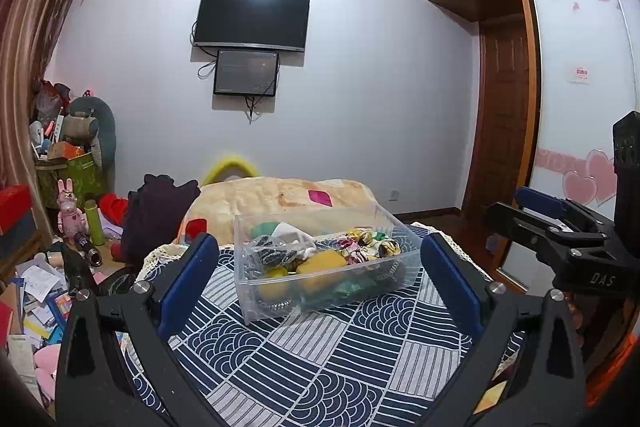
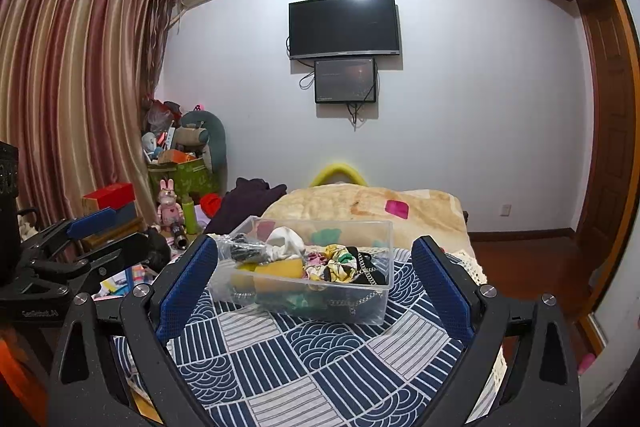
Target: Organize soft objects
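Observation:
A clear plastic bin [image 1: 256,303] stands on a table with a blue and white patterned cloth [image 1: 320,359]. It holds several soft things: a yellow sponge [image 1: 322,263], a floral scrunchie [image 1: 374,245], a white cloth [image 1: 290,233] and a bagged dark item [image 1: 272,255]. My left gripper [image 1: 320,283] is open and empty, its fingers on either side of the bin, a little short of it. In the right wrist view the bin [image 2: 376,307] sits ahead with the sponge [image 2: 280,271] and scrunchie [image 2: 338,263] inside. My right gripper [image 2: 316,287] is open and empty.
A bed with a beige blanket [image 1: 280,199] lies behind the table. Clutter, boxes and toys [image 1: 68,211] fill the left floor. A wooden door [image 1: 504,115] and wardrobe are on the right. The right gripper's body [image 1: 560,239] shows at the left view's right edge.

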The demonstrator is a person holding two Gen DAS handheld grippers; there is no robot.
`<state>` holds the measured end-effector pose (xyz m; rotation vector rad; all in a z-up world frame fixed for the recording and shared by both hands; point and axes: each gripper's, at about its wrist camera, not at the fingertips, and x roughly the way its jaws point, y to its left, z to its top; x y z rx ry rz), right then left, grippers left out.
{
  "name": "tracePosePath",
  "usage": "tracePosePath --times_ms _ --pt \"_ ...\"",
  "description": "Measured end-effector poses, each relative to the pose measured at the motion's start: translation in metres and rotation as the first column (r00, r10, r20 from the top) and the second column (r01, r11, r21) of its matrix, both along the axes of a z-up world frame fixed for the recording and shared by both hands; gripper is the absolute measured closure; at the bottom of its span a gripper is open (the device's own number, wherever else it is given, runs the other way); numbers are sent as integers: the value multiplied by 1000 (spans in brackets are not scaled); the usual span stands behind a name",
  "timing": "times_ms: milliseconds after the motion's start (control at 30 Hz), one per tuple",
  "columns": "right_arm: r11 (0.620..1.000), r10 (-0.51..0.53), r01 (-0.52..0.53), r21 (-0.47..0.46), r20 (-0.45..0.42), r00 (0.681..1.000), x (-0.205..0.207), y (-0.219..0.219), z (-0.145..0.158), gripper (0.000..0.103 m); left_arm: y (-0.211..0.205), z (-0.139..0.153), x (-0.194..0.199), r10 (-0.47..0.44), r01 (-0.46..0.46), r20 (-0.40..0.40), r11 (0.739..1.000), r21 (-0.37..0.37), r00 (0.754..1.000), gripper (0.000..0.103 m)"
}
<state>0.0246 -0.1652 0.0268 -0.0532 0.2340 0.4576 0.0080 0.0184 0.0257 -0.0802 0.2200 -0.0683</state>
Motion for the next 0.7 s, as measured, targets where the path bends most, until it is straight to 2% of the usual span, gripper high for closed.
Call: tracePosePath --times_ms 233,700 --pt "1000 2 -2 -4 -5 1000 0 0 0 6 3 -1 2 -15 15 -11 1000 -26 1000 1" --pt "1000 6 -6 -7 -22 1000 0 0 -3 6 -2 -2 5 -27 27 -25 999 -18 999 1"
